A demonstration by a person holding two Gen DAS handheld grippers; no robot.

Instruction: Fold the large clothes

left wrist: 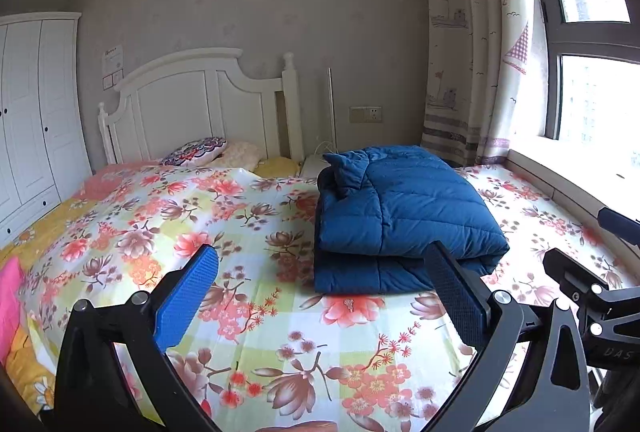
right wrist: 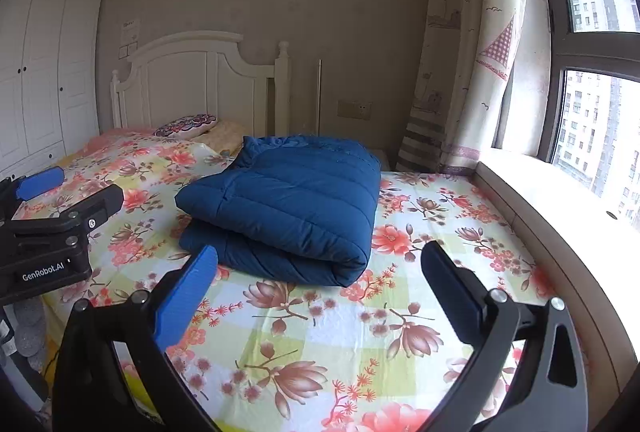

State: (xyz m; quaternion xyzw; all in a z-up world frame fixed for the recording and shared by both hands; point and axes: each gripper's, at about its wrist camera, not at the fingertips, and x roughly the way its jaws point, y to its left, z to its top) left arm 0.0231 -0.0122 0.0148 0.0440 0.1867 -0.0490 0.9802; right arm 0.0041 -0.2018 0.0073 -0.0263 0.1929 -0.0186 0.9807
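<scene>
A dark blue quilted jacket [left wrist: 400,216] lies folded into a thick bundle on the floral bedsheet [left wrist: 248,232]; the right wrist view shows the same jacket [right wrist: 288,208] ahead and left of centre. My left gripper [left wrist: 324,264] is open above the sheet, just short of the bundle's near edge, nothing between its fingers. My right gripper [right wrist: 320,264] is open too, wide, hovering in front of the jacket's rolled near edge without touching it. The right gripper's body [left wrist: 592,304] shows at the right edge of the left wrist view; the left gripper's body [right wrist: 52,232] shows at the left of the right wrist view.
A white headboard [left wrist: 200,104] and pillows [left wrist: 196,150] stand at the far end. A white wardrobe [left wrist: 32,120] is at the left. A curtain [left wrist: 480,52], window and stone sill [right wrist: 552,216] run along the right side of the bed. A pink item [left wrist: 10,296] lies at the left edge.
</scene>
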